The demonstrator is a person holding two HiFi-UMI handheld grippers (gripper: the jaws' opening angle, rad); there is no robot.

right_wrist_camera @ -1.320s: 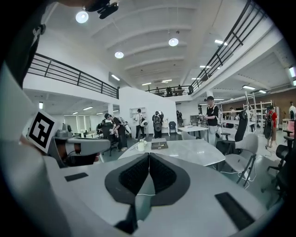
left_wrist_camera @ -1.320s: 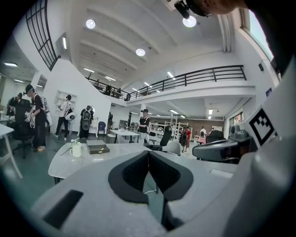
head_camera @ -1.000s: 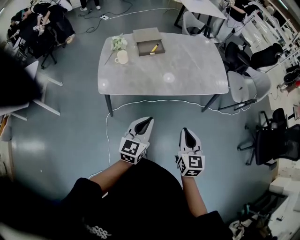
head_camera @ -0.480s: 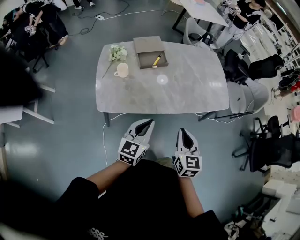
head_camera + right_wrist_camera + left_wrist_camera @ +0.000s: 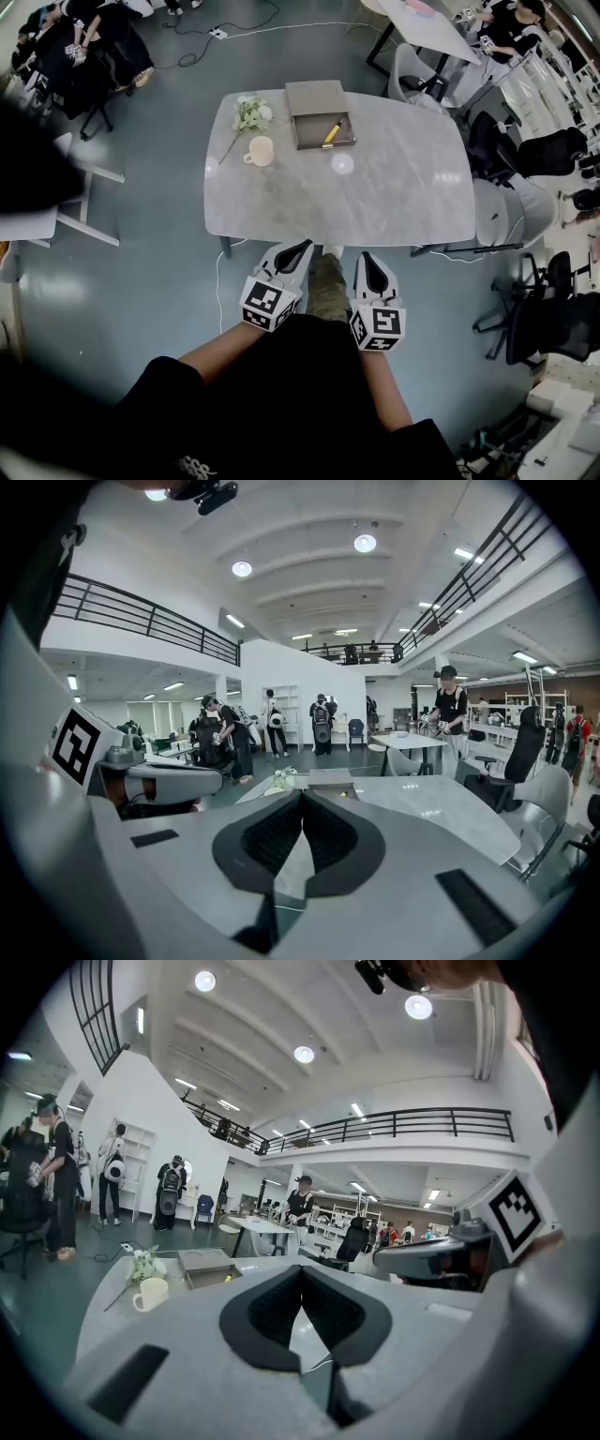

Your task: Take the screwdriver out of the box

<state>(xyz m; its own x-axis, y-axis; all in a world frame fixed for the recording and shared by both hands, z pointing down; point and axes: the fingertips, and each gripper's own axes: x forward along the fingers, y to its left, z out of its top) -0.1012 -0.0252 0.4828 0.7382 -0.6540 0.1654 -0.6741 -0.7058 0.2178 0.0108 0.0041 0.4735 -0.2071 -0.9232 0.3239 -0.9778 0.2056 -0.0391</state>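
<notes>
Grippers both clenched, nothing between the jaws: left gripper (image 5: 297, 247) and right gripper (image 5: 367, 259) side by side, tips at the near edge of the table (image 5: 394, 202). Yellow screwdriver (image 5: 332, 131) lies in the open box (image 5: 324, 145), well ahead of both fingertips. Mug (image 5: 261, 150) and flowers (image 5: 251, 113) sit ahead-left of the left tips.

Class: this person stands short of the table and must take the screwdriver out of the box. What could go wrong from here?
1. The left gripper and right gripper are both shut; a gripper not opened in time would probably just shove the screwdriver.
2. It lies flat in the box, so the jaws may catch a wall.
3. A cable on the floor could trip them.
</notes>
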